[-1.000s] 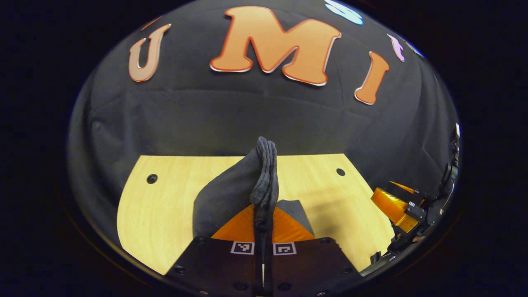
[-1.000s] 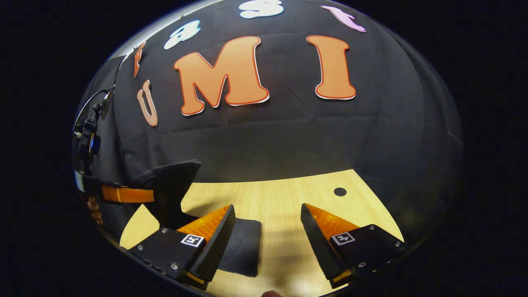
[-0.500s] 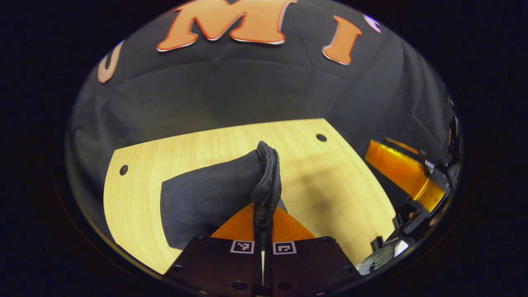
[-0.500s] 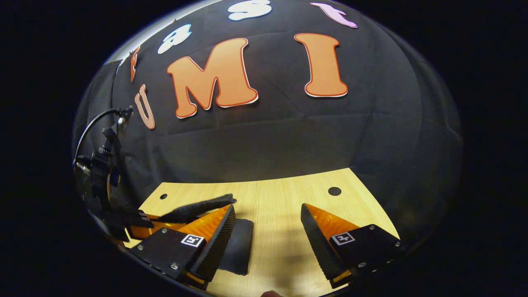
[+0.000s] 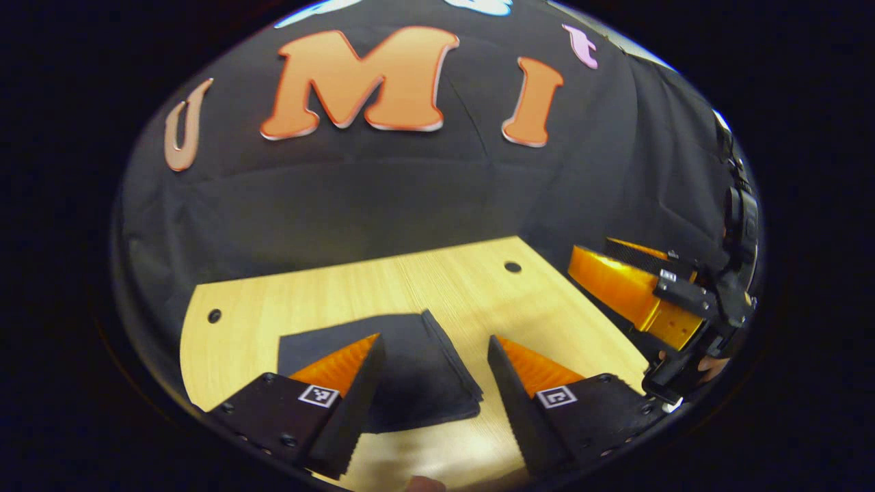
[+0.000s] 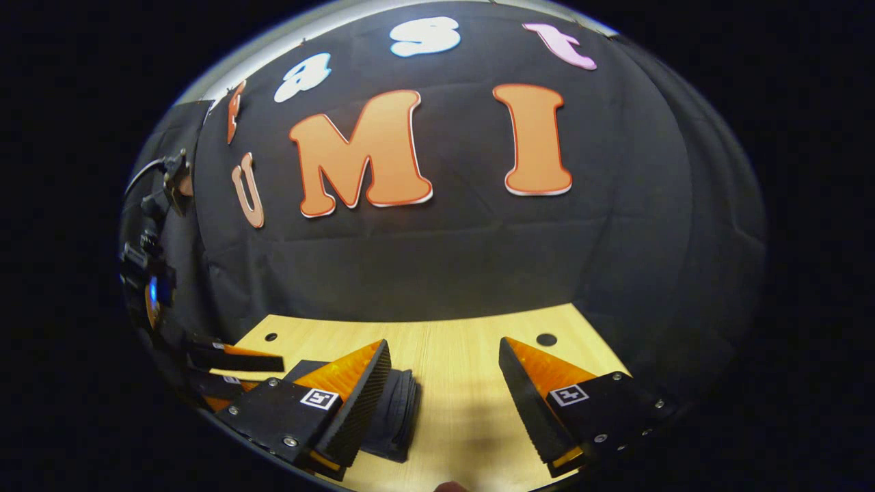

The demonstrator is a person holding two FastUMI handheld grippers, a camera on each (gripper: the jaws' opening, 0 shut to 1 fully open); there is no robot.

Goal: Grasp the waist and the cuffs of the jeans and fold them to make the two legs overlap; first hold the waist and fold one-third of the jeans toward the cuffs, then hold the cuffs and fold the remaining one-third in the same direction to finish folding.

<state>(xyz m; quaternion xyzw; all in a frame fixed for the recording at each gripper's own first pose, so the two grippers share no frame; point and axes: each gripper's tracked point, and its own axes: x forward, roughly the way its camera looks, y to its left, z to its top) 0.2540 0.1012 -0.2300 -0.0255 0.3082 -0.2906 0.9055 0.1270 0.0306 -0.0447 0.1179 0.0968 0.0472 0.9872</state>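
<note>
The dark jeans (image 5: 417,372) lie folded in a flat stack of layers on the wooden table (image 5: 444,290). My left gripper (image 5: 434,372) hovers open just above the stack, one finger over the cloth, the other past its right edge. In the right gripper view the folded jeans (image 6: 400,413) show as a thick stack behind the left finger. My right gripper (image 6: 444,393) is open over bare wood to the right of the stack, holding nothing. The right gripper (image 5: 642,294) also appears at the right of the left gripper view, raised off the table.
The table has small round holes near its far corners (image 5: 513,267) (image 5: 214,316) (image 6: 546,339). The black cloth wall stands close behind the table's far edge. The left gripper (image 6: 225,362) and its cable show at the left of the right gripper view.
My left gripper lowered the held end of the jeans onto the stack, then opened and let it go. The right gripper stayed open and barely moved.
</note>
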